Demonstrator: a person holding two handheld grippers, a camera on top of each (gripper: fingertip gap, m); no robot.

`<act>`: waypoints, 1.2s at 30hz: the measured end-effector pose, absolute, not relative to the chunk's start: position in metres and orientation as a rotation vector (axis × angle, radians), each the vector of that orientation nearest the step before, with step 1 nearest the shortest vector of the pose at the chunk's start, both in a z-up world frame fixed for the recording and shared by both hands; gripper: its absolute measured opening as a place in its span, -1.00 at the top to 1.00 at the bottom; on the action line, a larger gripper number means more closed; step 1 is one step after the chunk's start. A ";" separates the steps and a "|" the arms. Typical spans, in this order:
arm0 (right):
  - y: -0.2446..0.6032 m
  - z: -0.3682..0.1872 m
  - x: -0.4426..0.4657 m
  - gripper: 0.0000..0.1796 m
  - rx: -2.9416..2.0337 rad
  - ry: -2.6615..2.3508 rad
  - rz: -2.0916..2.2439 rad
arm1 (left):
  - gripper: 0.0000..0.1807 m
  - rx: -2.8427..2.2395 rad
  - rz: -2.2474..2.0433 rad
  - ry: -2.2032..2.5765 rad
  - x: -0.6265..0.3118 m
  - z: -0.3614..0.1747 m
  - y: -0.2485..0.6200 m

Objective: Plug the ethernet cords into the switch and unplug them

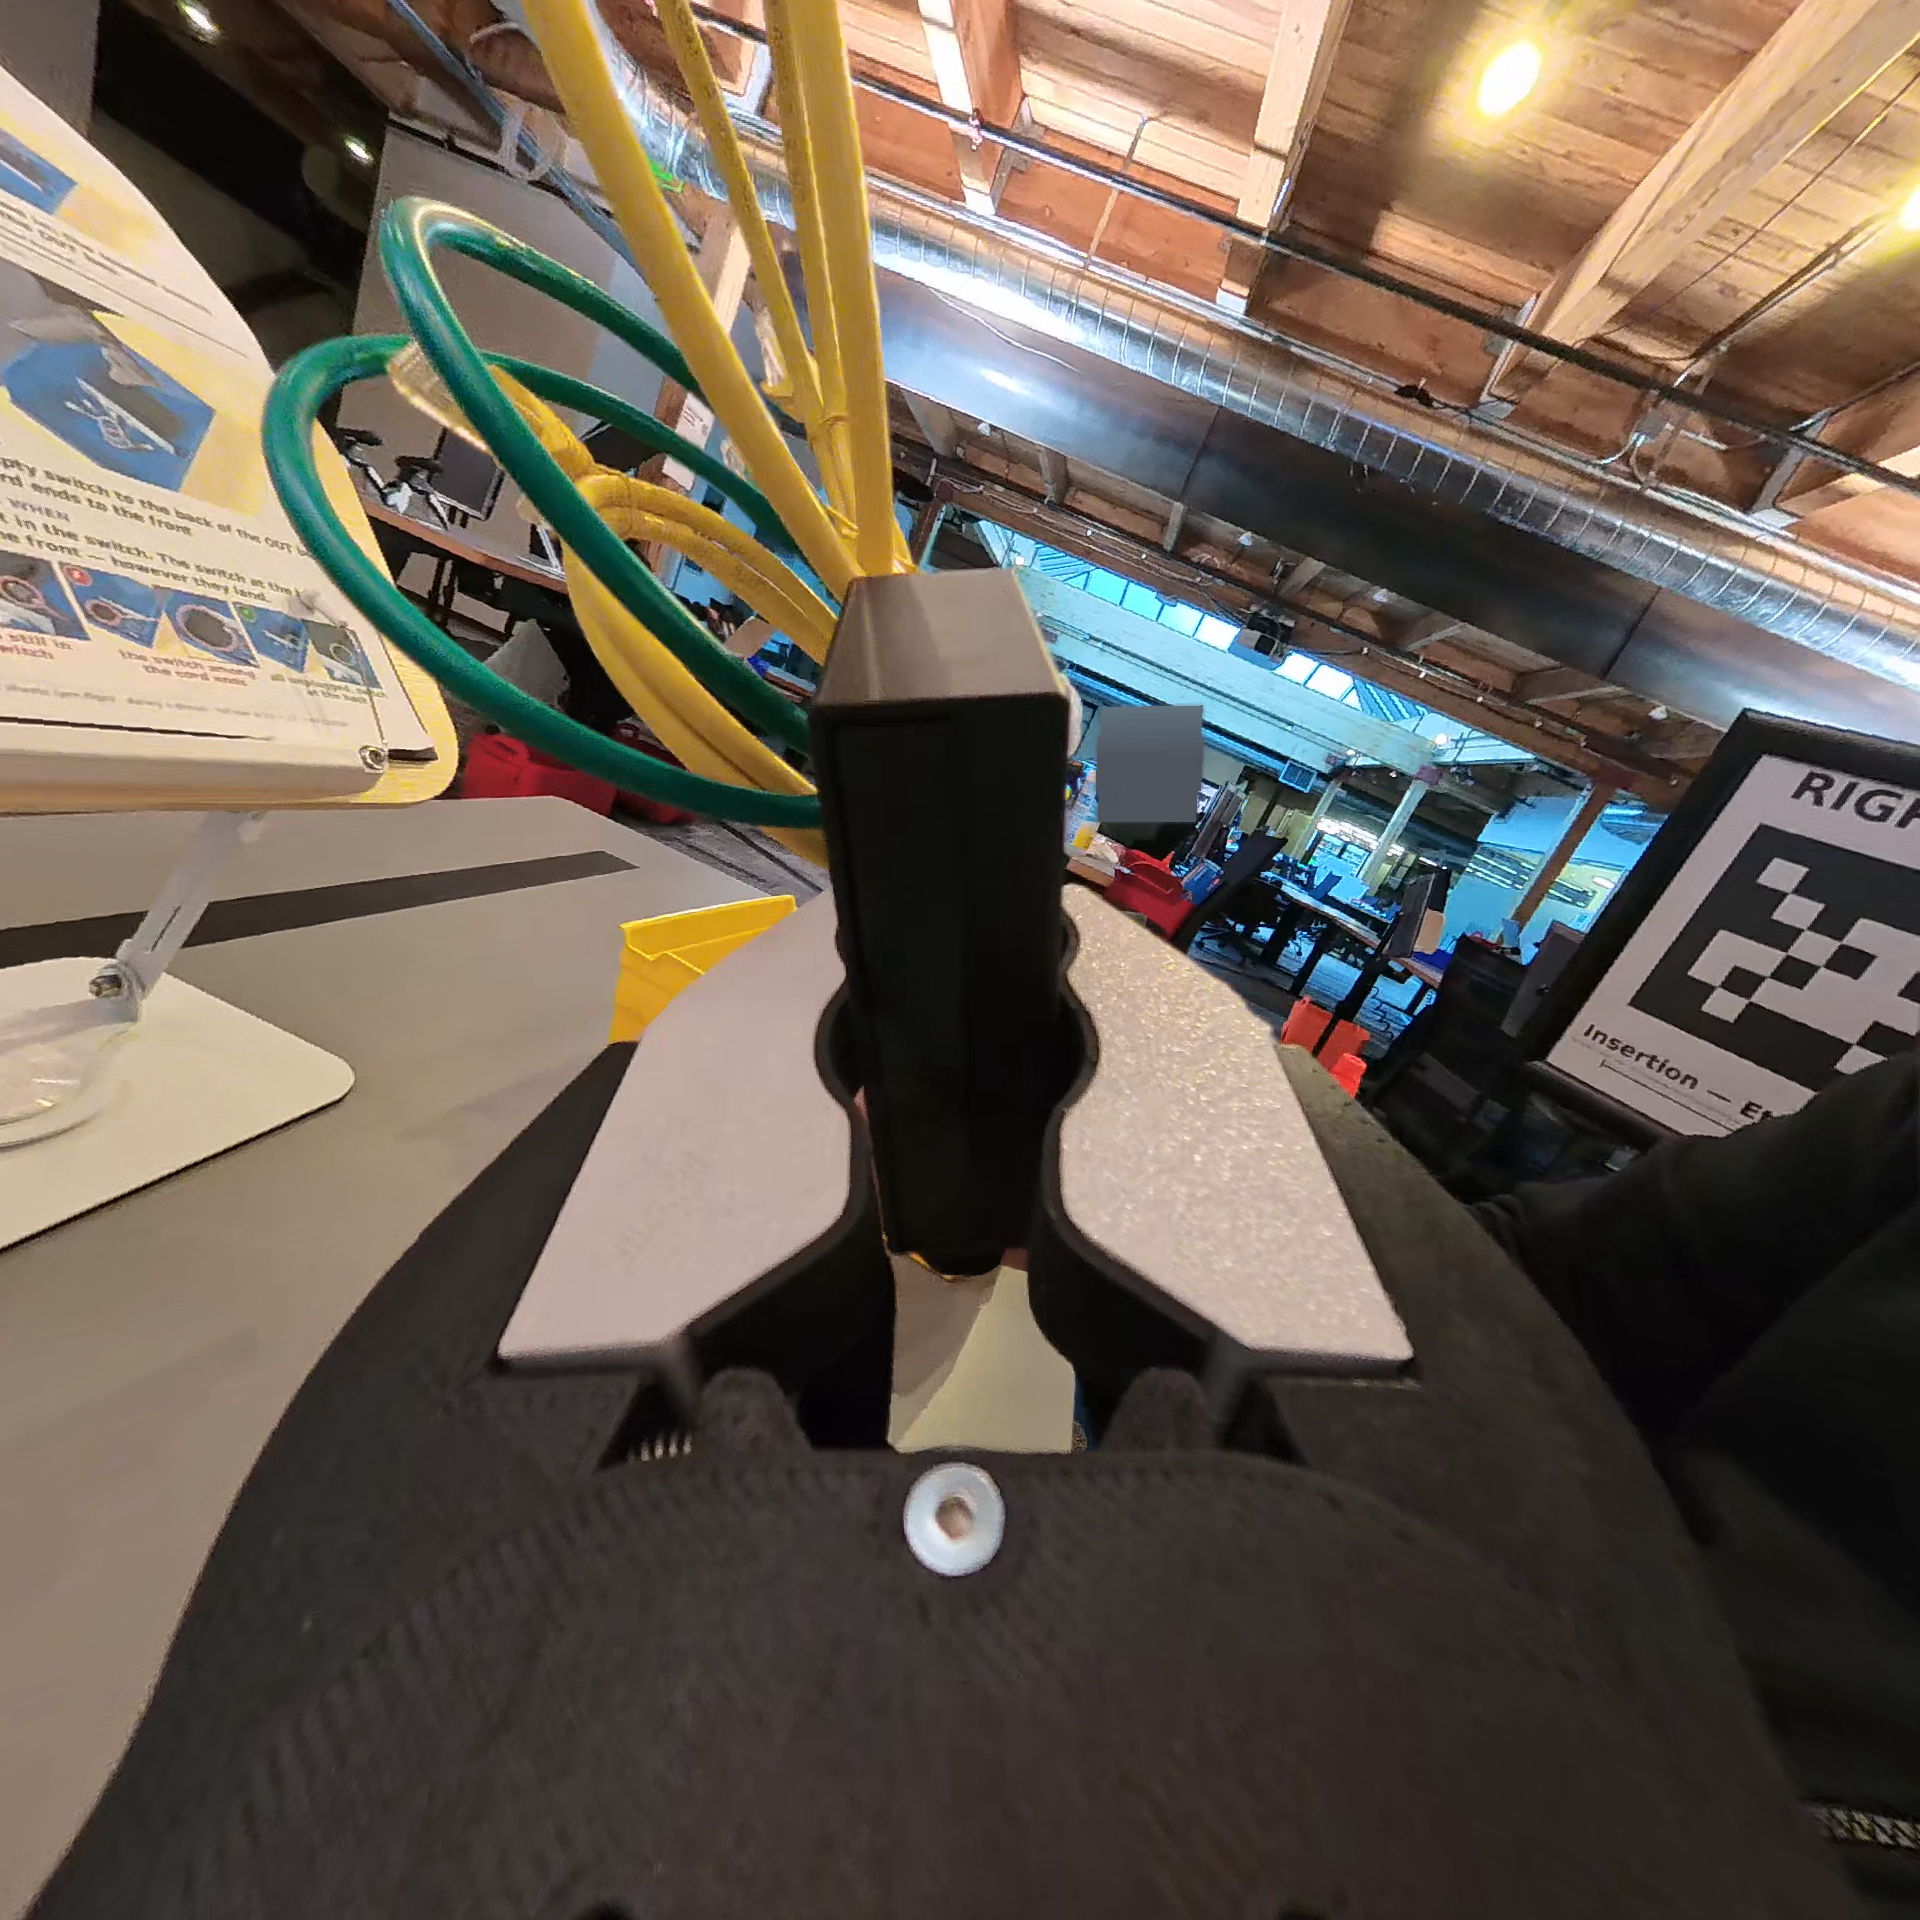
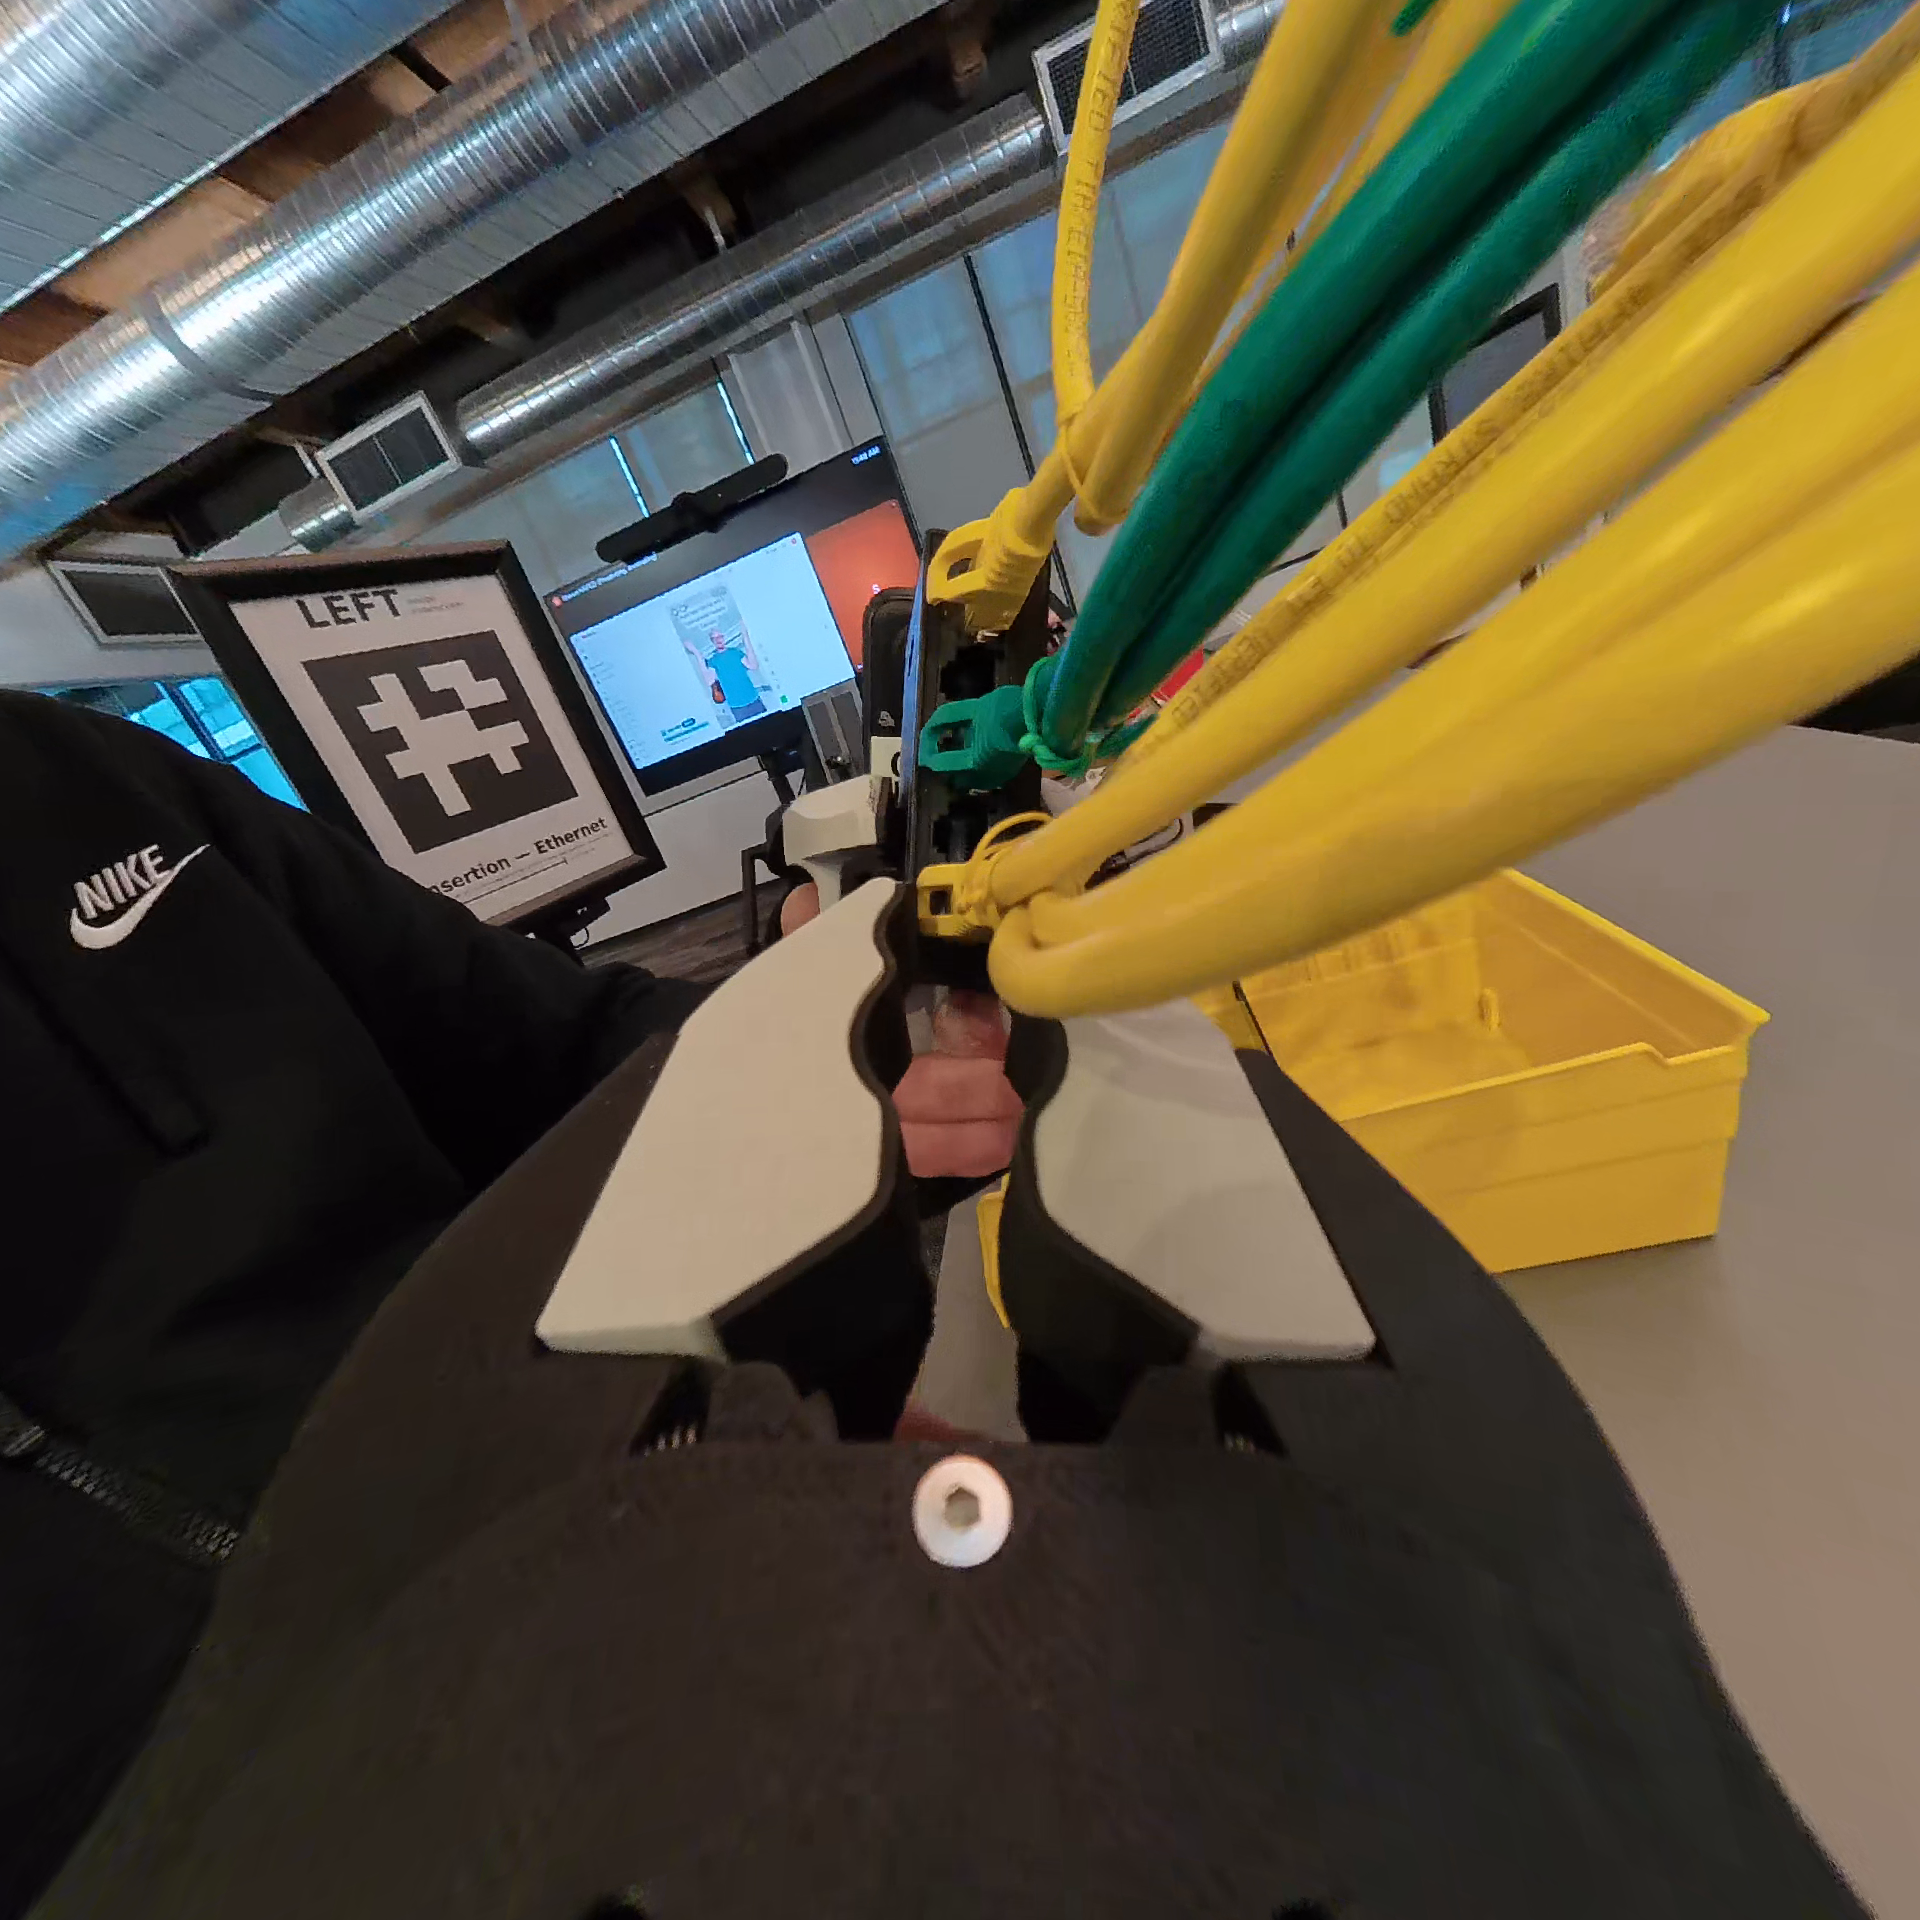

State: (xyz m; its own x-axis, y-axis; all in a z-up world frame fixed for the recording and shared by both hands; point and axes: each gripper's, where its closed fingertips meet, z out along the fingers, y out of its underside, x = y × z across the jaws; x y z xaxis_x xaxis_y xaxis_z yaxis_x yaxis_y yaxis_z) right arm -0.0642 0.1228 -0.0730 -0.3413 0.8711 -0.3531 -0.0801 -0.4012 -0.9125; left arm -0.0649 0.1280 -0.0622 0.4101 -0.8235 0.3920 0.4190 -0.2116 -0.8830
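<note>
Grey counter (image 2: 1766, 1039) and an open workshop lie behind. Left tool (image 1: 951, 997) is clamped on the black switch (image 1: 940, 831), held upright off the counter. Right tool (image 2: 951, 971) sits nearly closed at the switch's lower edge; whether it grips the bottom yellow plug (image 2: 940, 904) I cannot tell. Cords (image 2: 1455, 520) look stiff and springy, fanning toward 1 o'clock; take each by its plug, likely pressing the latch. Port faces and latches are hidden.

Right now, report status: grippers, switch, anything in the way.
Left gripper shut on switch, held up off table. Right gripper at lowest yellow plug, grip unclear. Three plugs seated. Cable loops crowd right view.
</note>
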 end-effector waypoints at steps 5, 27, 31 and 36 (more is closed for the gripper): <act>0.119 -0.066 -0.062 0.86 -1.153 -1.135 1.742 | 0.67 -1.308 -1.276 0.433 -0.061 -0.059 0.122; 0.150 -0.072 -0.039 0.68 -0.877 -1.475 0.111 | 0.66 -1.411 -1.636 0.098 -0.080 -0.064 0.142; 0.152 -0.083 -0.052 0.62 -0.667 -1.485 -0.323 | 0.63 -1.470 -1.708 0.058 -0.067 -0.071 0.140; 0.153 -0.081 -0.052 0.56 -0.556 -1.443 -0.477 | 0.66 -1.571 -1.738 0.028 -0.064 -0.087 0.143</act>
